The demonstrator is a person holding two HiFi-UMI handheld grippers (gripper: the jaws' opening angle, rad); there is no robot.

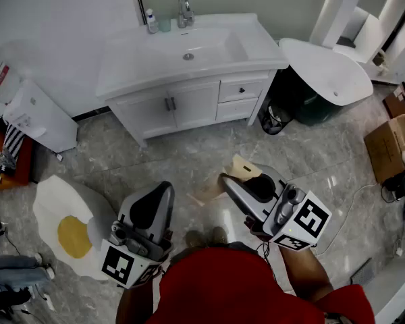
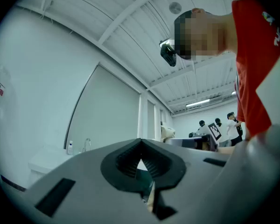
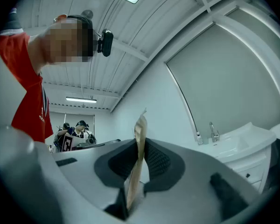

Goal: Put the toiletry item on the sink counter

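A flat tan packet [image 1: 240,168] stands on edge between the jaws of my right gripper [image 1: 237,181], which is shut on it. In the right gripper view the packet [image 3: 140,143] sticks up past the black pads [image 3: 157,160]. My left gripper [image 1: 163,193] is held beside it at the left. Its jaws are shut with nothing between the pads, as the left gripper view [image 2: 140,160] shows. Both grippers hover over the marble floor, well short of the white sink counter [image 1: 131,59]. A small bottle [image 1: 151,20], a green cup [image 1: 165,25] and a faucet [image 1: 183,11] stand at the counter's back edge.
A white toilet [image 1: 331,73] and a black bin [image 1: 275,117] are to the right of the vanity. A cardboard box [image 1: 391,144] lies at the far right. An egg-shaped rug [image 1: 67,228] and a white cabinet [image 1: 40,117] are on the left.
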